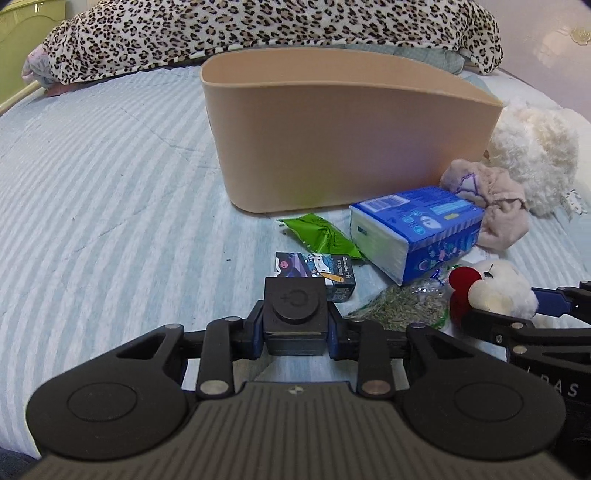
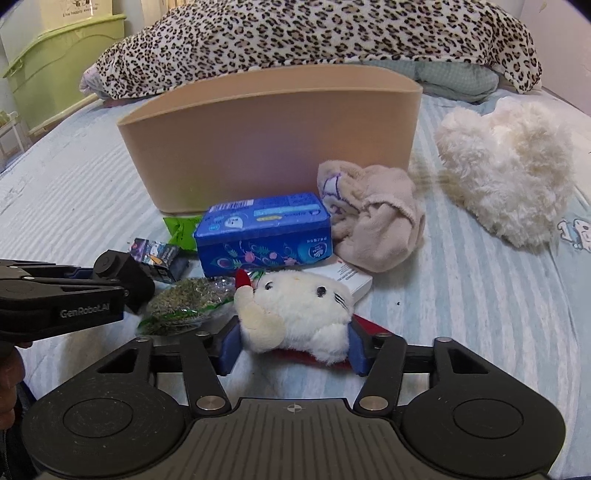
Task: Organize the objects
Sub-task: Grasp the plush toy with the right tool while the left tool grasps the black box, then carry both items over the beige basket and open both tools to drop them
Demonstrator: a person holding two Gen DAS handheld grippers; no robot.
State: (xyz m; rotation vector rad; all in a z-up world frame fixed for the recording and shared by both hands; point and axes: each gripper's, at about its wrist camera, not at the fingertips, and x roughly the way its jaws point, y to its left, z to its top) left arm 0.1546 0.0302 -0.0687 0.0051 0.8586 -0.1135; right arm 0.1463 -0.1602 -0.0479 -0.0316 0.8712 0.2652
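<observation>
Closest to the left wrist lens, the left tongs (image 1: 295,328) are clenched on a small black cube-shaped device (image 1: 295,314) with a round button on top, held just above the striped bed (image 1: 110,184). Closest to the right wrist lens, the right tongs (image 2: 293,345) grasp a white plush cat (image 2: 299,314) with a red bow, their blue pads pressed against both its sides.

Ahead of both, toward the middle of the bed, lies a loose cluster: a small cartoon-printed box (image 1: 317,273) just beyond the black device, a green snack wrapper (image 1: 321,232), a blue tissue pack (image 1: 413,229), a clear bag of dried green herbs (image 2: 184,302) and a flat white box (image 2: 351,282) partly under the plush cat. A crumpled beige cloth (image 2: 373,218) touches the tissue pack's right end. Behind the cluster stands a peach-coloured bin (image 2: 273,129), upright and open-topped. A fluffy cream plush (image 2: 506,166) rests to the bin's right, nearer the bed's right edge. A leopard-print blanket (image 2: 314,33) is heaped along the far edge.
</observation>
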